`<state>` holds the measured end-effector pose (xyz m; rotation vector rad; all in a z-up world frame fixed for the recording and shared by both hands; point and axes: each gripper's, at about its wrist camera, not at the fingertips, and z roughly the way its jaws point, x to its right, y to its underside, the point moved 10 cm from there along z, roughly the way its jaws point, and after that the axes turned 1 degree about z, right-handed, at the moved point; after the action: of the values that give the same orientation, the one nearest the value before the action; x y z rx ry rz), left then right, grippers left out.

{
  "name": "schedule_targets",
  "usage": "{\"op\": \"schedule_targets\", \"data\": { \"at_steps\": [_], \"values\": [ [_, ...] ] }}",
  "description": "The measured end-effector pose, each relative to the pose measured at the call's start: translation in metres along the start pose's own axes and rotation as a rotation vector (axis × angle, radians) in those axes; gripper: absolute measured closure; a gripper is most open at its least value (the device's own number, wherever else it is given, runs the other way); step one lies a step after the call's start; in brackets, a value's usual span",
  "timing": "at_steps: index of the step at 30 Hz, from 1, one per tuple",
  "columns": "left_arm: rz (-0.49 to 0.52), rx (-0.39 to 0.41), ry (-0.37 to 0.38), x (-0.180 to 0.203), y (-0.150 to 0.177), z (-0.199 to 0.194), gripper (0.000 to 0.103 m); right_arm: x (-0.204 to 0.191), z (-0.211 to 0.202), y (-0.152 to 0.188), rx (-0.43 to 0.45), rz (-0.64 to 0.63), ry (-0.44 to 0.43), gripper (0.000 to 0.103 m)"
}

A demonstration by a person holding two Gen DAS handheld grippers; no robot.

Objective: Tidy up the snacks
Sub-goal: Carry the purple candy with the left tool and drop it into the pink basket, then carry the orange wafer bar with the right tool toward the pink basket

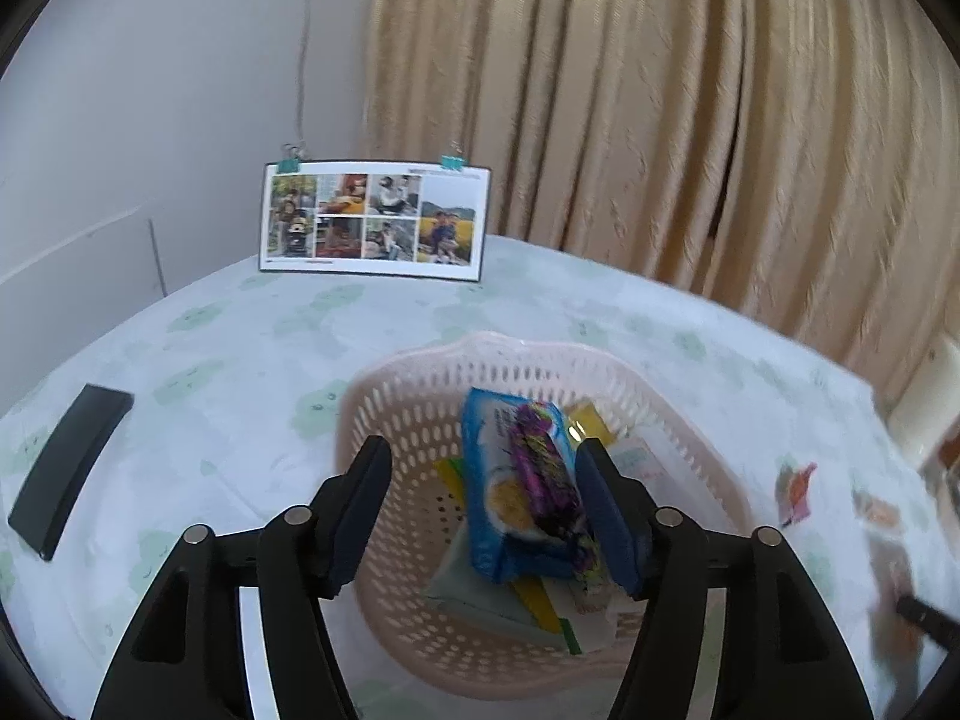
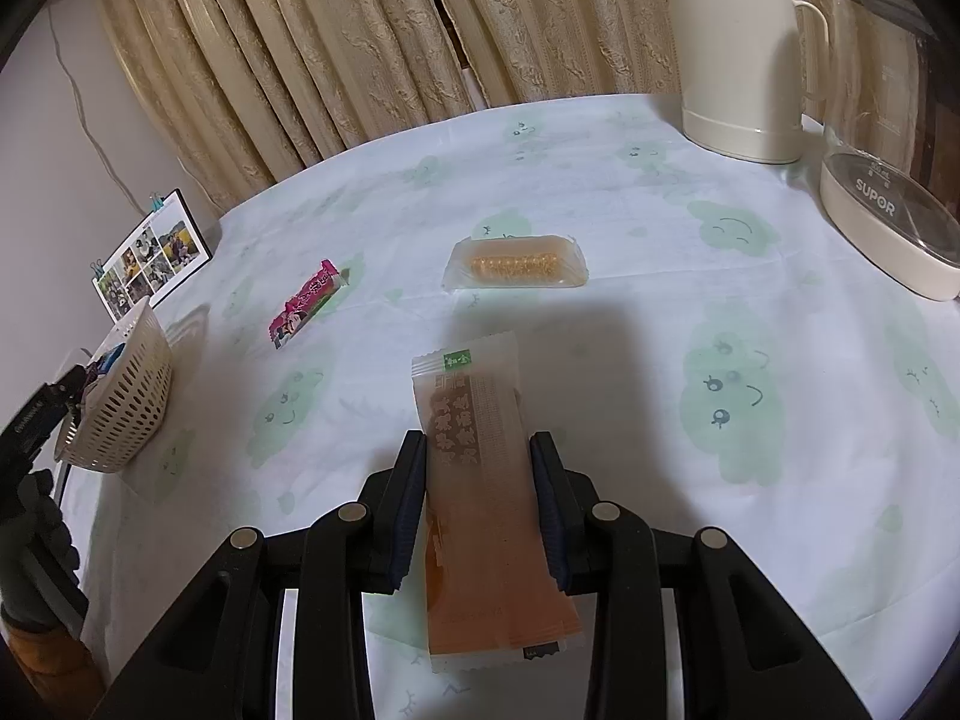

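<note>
Your right tongs [image 2: 478, 495] are clamped on the brown sachet [image 2: 480, 480], pads pressing its two long edges. Its long axis runs straight out along the fingers, the top end pointing away from you. It seems to hang just above the tabletop [image 2: 630, 360], though you cannot tell for sure whether the near end touches.

The basket [image 2: 129, 387] lies far to the left of the sachet, near the tabletop's left edge. That leftward carry is what the next move turns on. Your left tongs [image 1: 483, 507] are the nearer pair to the basket: they stand apart right over it, the blue pack [image 1: 513, 480] resting between the pads, against the right one and free of the left.

Inside the basket, the blue pack lies on top of several flat packets, yellow and white ones among them. It leans toward the basket's right side.

Outside the basket, the pink bar [image 2: 307, 302] lies between it and the sachet. The clear biscuit pack [image 2: 516, 264] lies beyond the sachet, lengthwise across your view.
</note>
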<state>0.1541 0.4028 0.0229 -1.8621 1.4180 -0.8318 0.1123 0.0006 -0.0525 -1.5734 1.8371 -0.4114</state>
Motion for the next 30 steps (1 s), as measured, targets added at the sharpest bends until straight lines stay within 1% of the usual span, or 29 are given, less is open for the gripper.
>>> {"op": "schedule_targets", "data": {
  "at_steps": [3,7,11,12,14,18,22,26,30],
  "values": [
    [0.045,-0.008,-0.047,0.001,0.005,0.006,0.036,0.0,0.0,0.0,0.0,0.001,-0.001,0.071],
    [0.08,0.026,-0.116,-0.004,0.001,0.003,0.036,0.0,0.0,0.0,0.0,-0.001,0.001,0.071],
    [0.119,0.059,-0.236,-0.015,-0.003,0.0,0.036,0.0,0.0,0.0,0.0,0.0,0.001,0.071],
    [0.115,0.059,-0.246,-0.019,-0.003,0.001,0.036,0.0,0.0,0.0,0.0,-0.001,0.001,0.071],
    [0.089,0.048,-0.249,-0.027,-0.003,0.003,0.036,0.0,0.0,0.0,0.0,-0.002,0.001,0.071],
    [0.027,0.043,-0.192,-0.034,-0.002,0.003,0.035,0.0,0.0,0.0,0.002,-0.002,0.002,0.071],
    [-0.007,0.059,-0.174,-0.038,-0.003,0.002,0.034,-0.003,0.0,-0.001,0.003,-0.009,0.004,0.071],
    [-0.067,0.076,-0.169,-0.047,-0.003,0.0,0.034,-0.014,-0.001,-0.003,-0.009,-0.003,-0.034,0.071],
    [-0.173,0.097,-0.172,-0.07,-0.004,-0.005,0.034,-0.041,-0.003,-0.009,-0.003,-0.019,-0.087,0.071]
  ]
}}
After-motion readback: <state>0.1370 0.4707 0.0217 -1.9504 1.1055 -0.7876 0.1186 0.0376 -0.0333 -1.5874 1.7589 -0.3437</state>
